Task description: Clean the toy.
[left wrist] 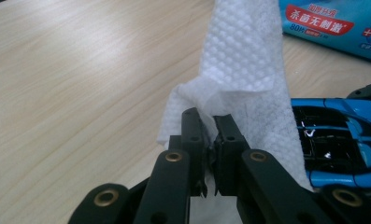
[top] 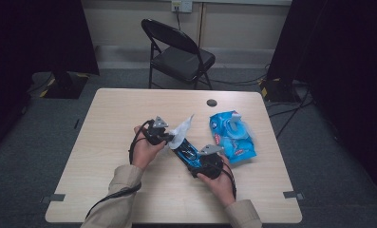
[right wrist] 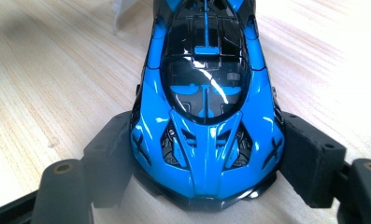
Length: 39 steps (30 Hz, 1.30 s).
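1. Nearest you, your right hand (top: pixel 218 183) holds the right gripper (top: pixel 201 161) low over the pale wood-grain table (top: pixel 129 104). Its two black padded jaws are clamped on the sides of a glossy blue and black toy sports car (right wrist: pixel 206 102), one pad against each flank.
2. The car (top: pixel 188 153) sits near the middle of the table, running diagonally from your right gripper up toward your left one.
3. Your left hand (top: pixel 146 147) holds the left gripper (left wrist: pixel 210 140). Its jaws are pinched together on a white embossed wet wipe (left wrist: pixel 241 60), and the sheet stands up past the jaw tips.
4. The wipe (top: pixel 182 127) lies against the far end of the car.
5. Beyond your right gripper, a blue plastic pack of wet wipes (top: pixel 233 135) lies flat on the table, just beside the car.
6. Farther on, a small dark round disc (top: pixel 212 102) is set in the tabletop.
7. Past the table's far edge stands a black folding chair (top: pixel 179 54) on grey carpet.
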Tool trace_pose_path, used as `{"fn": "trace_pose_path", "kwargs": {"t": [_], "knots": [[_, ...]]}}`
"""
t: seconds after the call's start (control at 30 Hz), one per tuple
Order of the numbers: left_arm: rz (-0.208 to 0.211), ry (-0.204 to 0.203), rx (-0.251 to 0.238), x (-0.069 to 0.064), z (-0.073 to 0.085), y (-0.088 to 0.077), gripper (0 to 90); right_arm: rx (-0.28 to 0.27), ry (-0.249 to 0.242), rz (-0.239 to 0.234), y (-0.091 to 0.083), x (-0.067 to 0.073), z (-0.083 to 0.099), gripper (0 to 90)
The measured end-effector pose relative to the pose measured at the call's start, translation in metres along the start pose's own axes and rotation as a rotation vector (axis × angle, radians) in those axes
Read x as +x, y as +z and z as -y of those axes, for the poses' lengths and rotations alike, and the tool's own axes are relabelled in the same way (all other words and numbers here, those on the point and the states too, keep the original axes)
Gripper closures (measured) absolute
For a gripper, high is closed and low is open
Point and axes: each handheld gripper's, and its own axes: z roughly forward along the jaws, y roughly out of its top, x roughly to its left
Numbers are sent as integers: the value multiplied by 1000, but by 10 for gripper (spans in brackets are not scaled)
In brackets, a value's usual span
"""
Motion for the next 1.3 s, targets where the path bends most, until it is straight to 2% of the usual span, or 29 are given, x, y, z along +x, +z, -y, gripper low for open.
{"fn": "trace_pose_path", "kwargs": {"t": [0.03, 0.1, 0.23, 0.37, 0.53, 0.77, 1.0, 1.1, 1.2, 1.3], "knots": [[-7, -3, 0, -1, 0, -1, 857, 0, 0, 0, 0, 0, 0, 260], [4, -8, 3, -1, -1, -4, 861, 0, 0, 0, 0, 0, 0, 259], [29, -33, -23, -4, -5, -8, 864, 0, 0, 0, 0, 0, 0, 260], [51, -27, -40, -10, -9, -11, 866, 0, -1, 0, 0, 0, 0, 260], [92, -23, -67, -24, -15, -14, 866, 0, 0, -1, 0, 0, 0, 259], [158, 3, -78, -46, -22, -10, 867, 0, 0, 0, 0, 0, 0, 259], [201, 32, -35, -71, -21, 3, 868, -1, -2, -1, 0, 0, 0, 259], [239, 22, -26, -79, -16, 9, 870, -1, -2, -1, 0, 0, 0, 259], [244, 24, -9, -85, -13, 14, 871, -1, -2, -1, 0, 0, 0, 259], [268, 20, 0, -90, -10, 18, 871, -1, -1, -1, 0, 0, 0, 259]]}}
